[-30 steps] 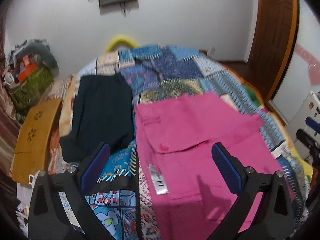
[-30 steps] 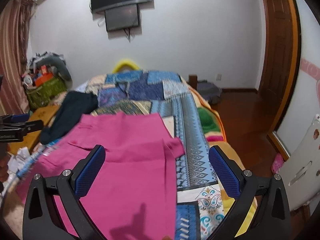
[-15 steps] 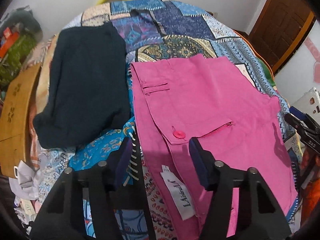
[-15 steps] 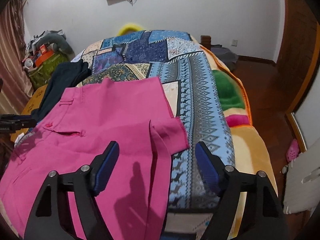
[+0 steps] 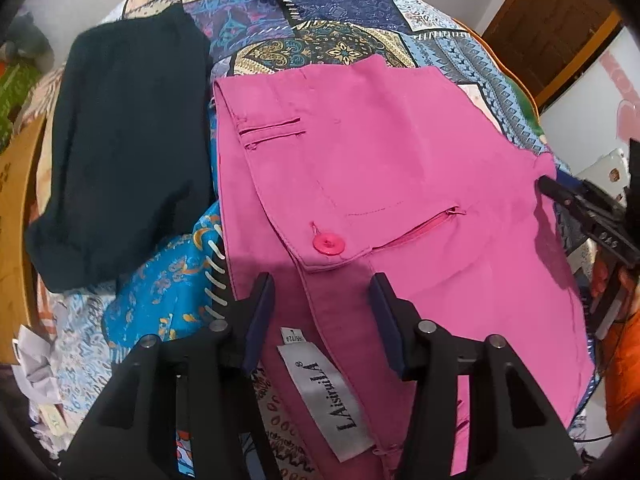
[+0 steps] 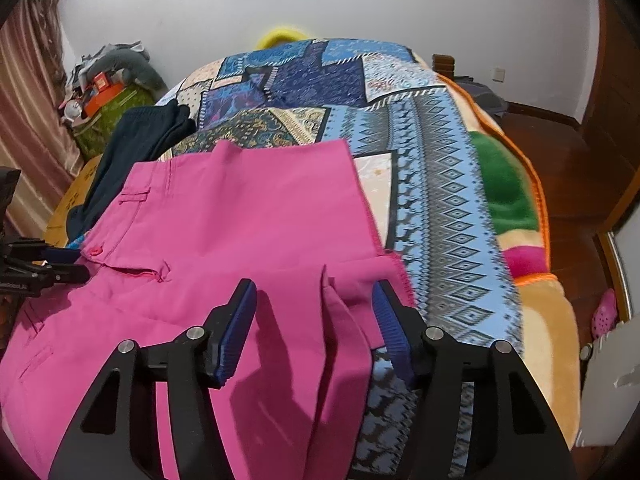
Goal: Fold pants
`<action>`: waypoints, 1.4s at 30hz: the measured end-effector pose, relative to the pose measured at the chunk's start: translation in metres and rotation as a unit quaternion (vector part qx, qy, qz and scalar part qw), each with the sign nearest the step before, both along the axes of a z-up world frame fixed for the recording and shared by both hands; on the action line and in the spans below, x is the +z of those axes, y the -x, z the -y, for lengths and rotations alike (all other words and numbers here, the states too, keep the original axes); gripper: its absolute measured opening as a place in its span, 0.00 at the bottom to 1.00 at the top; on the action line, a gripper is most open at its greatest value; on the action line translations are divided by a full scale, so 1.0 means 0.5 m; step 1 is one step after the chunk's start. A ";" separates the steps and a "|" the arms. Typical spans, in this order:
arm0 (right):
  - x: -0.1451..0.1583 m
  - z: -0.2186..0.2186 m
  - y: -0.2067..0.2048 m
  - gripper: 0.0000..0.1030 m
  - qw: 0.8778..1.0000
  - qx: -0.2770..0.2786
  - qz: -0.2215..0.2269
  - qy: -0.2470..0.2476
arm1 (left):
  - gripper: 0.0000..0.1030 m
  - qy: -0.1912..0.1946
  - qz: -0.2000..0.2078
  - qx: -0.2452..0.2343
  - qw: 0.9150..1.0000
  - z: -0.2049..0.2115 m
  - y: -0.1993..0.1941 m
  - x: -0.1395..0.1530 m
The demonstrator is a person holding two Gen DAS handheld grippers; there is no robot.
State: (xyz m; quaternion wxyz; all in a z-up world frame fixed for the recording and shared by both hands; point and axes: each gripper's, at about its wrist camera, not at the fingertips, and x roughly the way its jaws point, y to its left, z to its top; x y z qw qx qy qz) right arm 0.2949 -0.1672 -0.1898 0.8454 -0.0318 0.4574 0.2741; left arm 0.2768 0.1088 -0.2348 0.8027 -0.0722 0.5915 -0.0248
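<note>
Pink pants (image 5: 400,168) lie mid-frame on a patchwork-quilted bed (image 6: 436,184) (dark garment (image 5: 120,152) at left, white wall (image 6: 400,0) at top); left claw (image 5: 322,312) and right claw (image 6: 316,320) both spread

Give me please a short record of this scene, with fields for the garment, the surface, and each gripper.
garment: bright pink cotton pants, lying flat, round pink button fastened
label: white sewn brand tag at the waistband
surface: patchwork blue patterned bedspread
neighbour: dark navy folded garment, beside the pants on their left
left gripper: jaws open over the waistband
right gripper: jaws open around the hem end
</note>
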 end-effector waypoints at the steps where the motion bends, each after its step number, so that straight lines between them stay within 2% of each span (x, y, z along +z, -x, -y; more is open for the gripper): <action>1: -0.005 -0.003 -0.003 0.50 1.000 0.001 -0.004 0.001 | 0.49 0.006 -0.001 0.002 1.000 -0.003 0.000 -0.001; 5: -0.022 -0.010 -0.014 0.42 1.000 0.004 -0.020 -0.003 | 0.47 0.023 -0.005 -0.010 1.000 -0.001 0.001 -0.007; 6: -0.024 -0.011 -0.015 0.37 1.000 0.005 -0.021 -0.002 | 0.43 0.027 -0.005 -0.013 1.000 0.000 0.000 -0.007; 10: -0.026 -0.007 -0.017 0.20 1.000 0.003 -0.024 -0.008 | 0.25 0.029 -0.009 -0.015 0.999 -0.001 -0.004 -0.008; 11: -0.026 -0.006 -0.017 0.15 1.000 0.003 -0.025 -0.011 | 0.24 0.027 -0.008 -0.015 0.999 0.000 -0.005 -0.007; 13: -0.025 -0.003 -0.014 0.09 0.999 0.005 -0.028 -0.022 | 0.03 0.015 -0.005 -0.015 1.000 0.000 -0.007 -0.005; 14: -0.024 -0.004 -0.011 0.08 0.999 0.005 -0.025 -0.022 | 0.03 0.017 -0.003 -0.019 1.000 0.001 -0.006 -0.004; 18: -0.011 -0.006 0.005 0.06 1.000 0.012 0.001 -0.017 | 0.03 -0.055 0.035 -0.041 0.997 0.026 0.008 0.013; 22: -0.006 -0.008 0.018 0.05 1.000 0.015 0.019 -0.008 | 0.04 -0.081 0.051 -0.033 0.995 0.021 0.014 0.017; 26: -0.023 -0.018 0.016 0.05 1.000 0.013 0.003 0.006 | 0.04 -0.056 0.031 -0.018 0.998 0.001 0.010 -0.005; 30: -0.030 -0.024 0.015 0.07 1.000 0.014 -0.011 0.013 | 0.06 -0.029 0.024 -0.014 0.999 -0.013 0.009 0.005; 34: -0.016 -0.013 0.024 0.09 1.000 0.017 -0.021 0.007 | 0.16 -0.014 0.032 -0.003 0.999 -0.035 0.015 0.028; 37: 0.005 0.000 0.035 0.13 1.000 0.014 -0.010 0.011 | 0.20 -0.016 0.044 0.006 0.999 -0.050 0.013 0.049; 42: 0.042 0.024 0.036 0.27 1.000 -0.004 0.008 -0.002 | 0.25 -0.009 0.046 0.017 0.999 -0.070 -0.021 0.060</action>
